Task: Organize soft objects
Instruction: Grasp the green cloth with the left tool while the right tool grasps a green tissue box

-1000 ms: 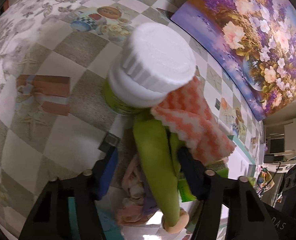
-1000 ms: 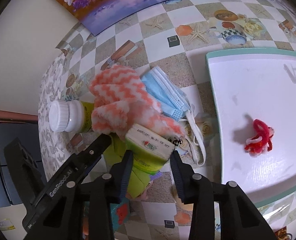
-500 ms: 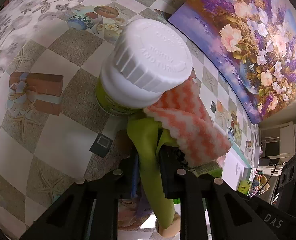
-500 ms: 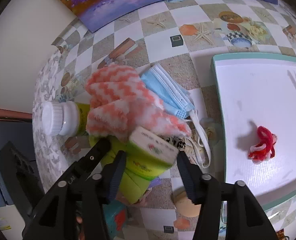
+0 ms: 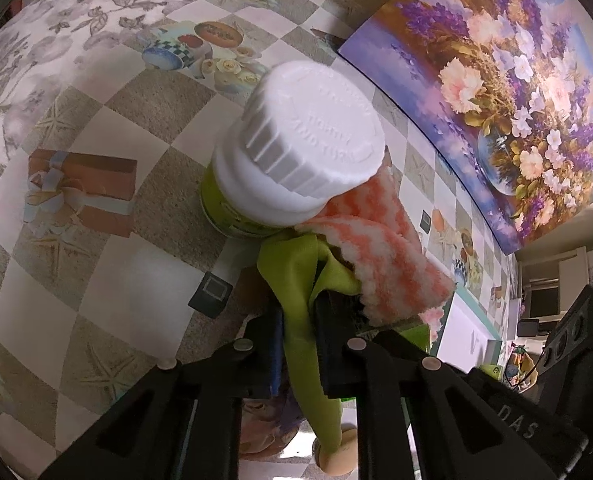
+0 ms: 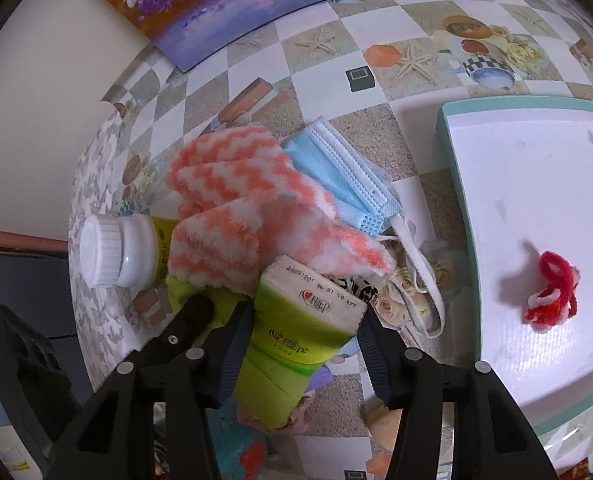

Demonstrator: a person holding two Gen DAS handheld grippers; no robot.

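A lime-green cloth (image 5: pixel 296 280) lies under an orange-and-white zigzag fluffy cloth (image 5: pixel 388 264) beside a white-capped green bottle (image 5: pixel 308 144). My left gripper (image 5: pixel 300 316) is shut on a fold of the green cloth. In the right wrist view the fluffy cloth (image 6: pixel 224 184) covers part of a blue face mask (image 6: pixel 336 172). A green tissue pack (image 6: pixel 308 344) sits between the fingers of my right gripper (image 6: pixel 304 316). Its jaws are closing and both pads touch the pack's sides. One of the left gripper's fingers (image 6: pixel 194 310) shows just left of them.
A white tray with a teal rim (image 6: pixel 444 128) stands to the right and holds a red-and-white fuzzy loop (image 6: pixel 552 292). A flower painting (image 5: pixel 516 80) leans at the back. The bottle (image 6: pixel 108 252) stands near the table's left edge. The checked tablecloth (image 5: pixel 76 288) covers the table.
My left jaws have closed from wide open onto the green cloth. My right jaws have widened, and the tissue pack now lies broadside between them.
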